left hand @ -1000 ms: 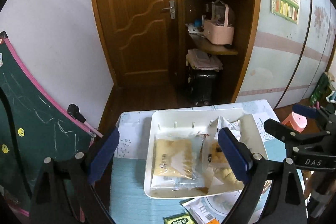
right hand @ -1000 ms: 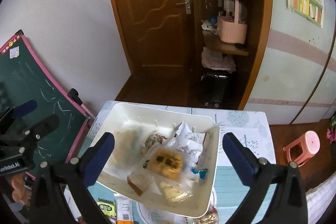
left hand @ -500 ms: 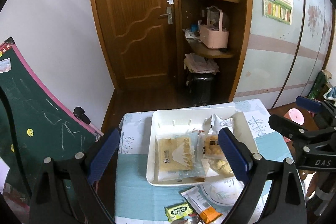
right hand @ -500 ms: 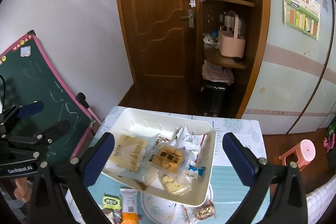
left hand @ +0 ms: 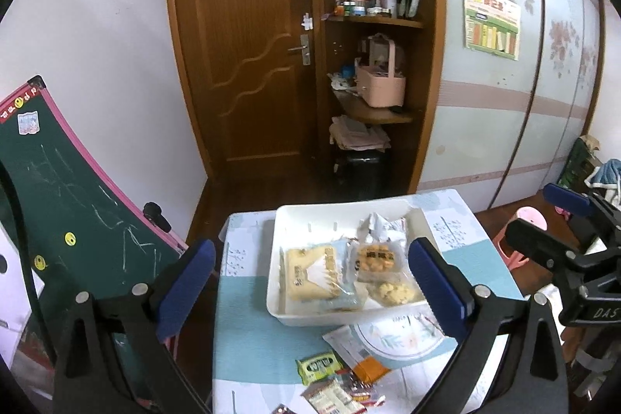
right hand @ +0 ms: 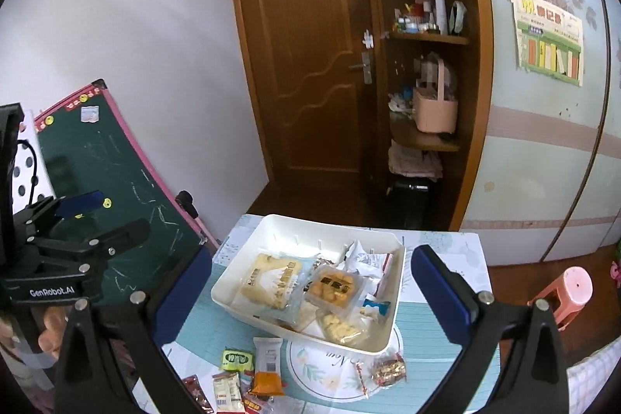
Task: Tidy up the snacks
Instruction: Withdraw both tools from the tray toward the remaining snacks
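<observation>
A white tray (left hand: 279, 266) (right hand: 392, 324) on the table holds several wrapped snacks, among them a yellow cake pack (left hand: 310, 274) (right hand: 271, 278) and an orange cookie pack (left hand: 378, 257) (right hand: 335, 288). Loose snacks lie on the table in front of it: a green packet (left hand: 319, 367) (right hand: 236, 359), an orange-and-white packet (left hand: 359, 352) (right hand: 267, 365) and a red-brown candy pack (right hand: 388, 369). My left gripper (left hand: 310, 290) is open and empty, held above and back from the tray. My right gripper (right hand: 312, 293) is open and empty, also held above it.
The small table (left hand: 248, 336) has a teal patterned cloth. A green chalkboard (left hand: 58, 204) leans at the left. A pink stool (right hand: 570, 290) stands at the right. A wooden door (left hand: 248, 64) and shelves (left hand: 372, 103) are behind.
Both grippers have drawn back and up from the tray. The tray looks smaller and more loose snacks show on the table in front of it. Both stay open.
</observation>
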`<state>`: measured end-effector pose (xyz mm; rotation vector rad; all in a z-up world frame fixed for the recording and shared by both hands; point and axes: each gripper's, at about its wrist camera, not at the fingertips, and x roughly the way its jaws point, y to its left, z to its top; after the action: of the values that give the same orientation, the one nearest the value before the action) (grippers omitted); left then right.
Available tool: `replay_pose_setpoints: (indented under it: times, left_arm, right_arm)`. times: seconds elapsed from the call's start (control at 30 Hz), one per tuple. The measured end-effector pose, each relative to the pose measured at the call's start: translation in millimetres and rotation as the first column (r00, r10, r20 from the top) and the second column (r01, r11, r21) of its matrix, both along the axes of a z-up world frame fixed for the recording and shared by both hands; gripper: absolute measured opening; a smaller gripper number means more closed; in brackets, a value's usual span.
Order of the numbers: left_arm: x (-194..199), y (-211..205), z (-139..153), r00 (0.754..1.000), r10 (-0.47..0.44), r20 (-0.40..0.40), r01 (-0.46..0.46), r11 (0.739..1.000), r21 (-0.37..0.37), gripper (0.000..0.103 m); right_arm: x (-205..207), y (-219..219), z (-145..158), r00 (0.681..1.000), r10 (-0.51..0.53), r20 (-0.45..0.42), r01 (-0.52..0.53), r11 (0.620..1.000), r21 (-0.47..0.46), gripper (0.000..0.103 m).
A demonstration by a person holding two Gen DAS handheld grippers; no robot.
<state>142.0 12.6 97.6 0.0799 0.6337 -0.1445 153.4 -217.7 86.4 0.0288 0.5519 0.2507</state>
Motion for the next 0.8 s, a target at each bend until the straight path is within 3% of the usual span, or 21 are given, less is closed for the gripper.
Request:
replay_pose_setpoints:
  times: [0.1, 0.33, 0.57, 0.73, 0.8]
  left_arm:
    - [-16, -2, -5, 1.0, -0.023, -0.001, 0.023, 1.0, -0.001, 0.1]
    - [-49, -1, -38, 1.0, -0.026, -0.001, 0.026, 1.0, 0.017, 0.1]
    - [-63, 20, -98, 0.995, 0.089, -0.047, -0.088, 0.996, 0.017, 0.1]
    - [-55, 48, -157, 0.962, 0.214, -0.171, -0.223, 0.974, -0.037, 0.1]
    - [-52, 58, -186, 0.935, 0.265, -0.237, -0.284, 0.957, -0.053, 0.1]
  right_arm:
    - [-14, 0, -5, 1.0, 0.029, 0.004, -0.029, 1.0, 0.009, 0.103]
    - [-33, 3, -34, 0.995, 0.049, -0.09, -0.048, 0.999, 0.013, 0.103]
    - [-34, 10, -77, 0.986, 0.036, -0.165, -0.038, 0.999, -0.01, 0.103]
    - [-26, 26, -114, 0.974, 0.059, -0.22, -0.07, 0.997, -0.043, 0.103]
    - [-22, 31, -129, 0.964, 0.084, -0.253, -0.094, 0.995, -0.03, 0.103]
